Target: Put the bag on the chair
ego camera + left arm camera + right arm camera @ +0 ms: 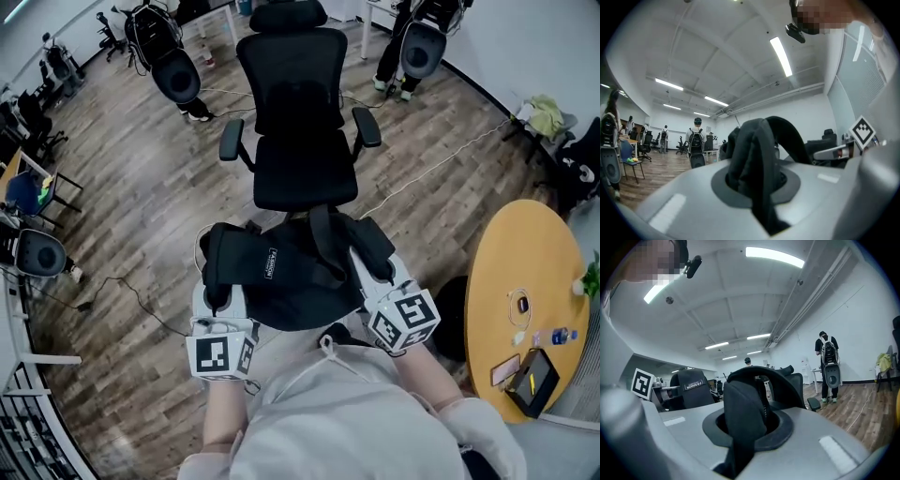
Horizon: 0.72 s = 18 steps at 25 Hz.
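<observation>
A black bag [281, 272] hangs in front of me, held up off the floor just short of the black office chair [300, 141]. The chair faces me and its seat [302, 178] is bare. My left gripper [217, 302] is shut on the bag's left shoulder strap [754, 159]. My right gripper [380, 281] is shut on the right strap [743, 413]. In both gripper views the strap fabric fills the gap between the jaws. The right gripper view shows the chair's back [691, 387] at its left.
A round yellow table [525, 281] with small items stands at my right. Two people wearing backpacks [173, 56] [422, 37] stand beyond the chair. Cables [441, 159] run over the wooden floor. More chairs [33, 192] line the left wall.
</observation>
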Each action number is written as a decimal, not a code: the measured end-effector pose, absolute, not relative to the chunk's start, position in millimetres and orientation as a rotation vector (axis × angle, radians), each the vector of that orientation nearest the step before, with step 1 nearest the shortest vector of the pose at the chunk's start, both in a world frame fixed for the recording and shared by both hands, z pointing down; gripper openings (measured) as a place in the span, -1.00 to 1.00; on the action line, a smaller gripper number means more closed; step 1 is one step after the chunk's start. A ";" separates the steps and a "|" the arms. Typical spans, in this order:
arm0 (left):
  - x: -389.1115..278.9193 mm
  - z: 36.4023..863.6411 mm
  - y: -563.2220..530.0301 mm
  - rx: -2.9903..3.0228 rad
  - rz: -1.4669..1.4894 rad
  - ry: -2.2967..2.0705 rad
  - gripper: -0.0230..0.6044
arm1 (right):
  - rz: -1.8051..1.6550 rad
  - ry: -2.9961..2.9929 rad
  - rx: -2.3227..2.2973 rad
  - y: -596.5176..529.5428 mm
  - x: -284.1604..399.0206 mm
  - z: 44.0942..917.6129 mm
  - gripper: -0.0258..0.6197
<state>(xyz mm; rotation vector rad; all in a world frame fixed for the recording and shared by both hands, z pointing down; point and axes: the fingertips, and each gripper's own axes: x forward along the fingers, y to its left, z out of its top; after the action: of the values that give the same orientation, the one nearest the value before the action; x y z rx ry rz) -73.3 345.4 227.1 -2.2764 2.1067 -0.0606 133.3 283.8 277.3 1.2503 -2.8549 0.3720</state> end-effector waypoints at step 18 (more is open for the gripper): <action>-34.3 281.7 65.9 -2.362 -0.146 2.148 -0.84 | 0.433 -2.765 1.203 18.0 172.4 322.8 -0.78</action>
<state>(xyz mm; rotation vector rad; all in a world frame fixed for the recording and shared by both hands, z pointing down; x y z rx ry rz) -34.3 65.9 281.7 -2.3620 2.1483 -0.1460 172.4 18.0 322.8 1.2028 -2.7654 0.4333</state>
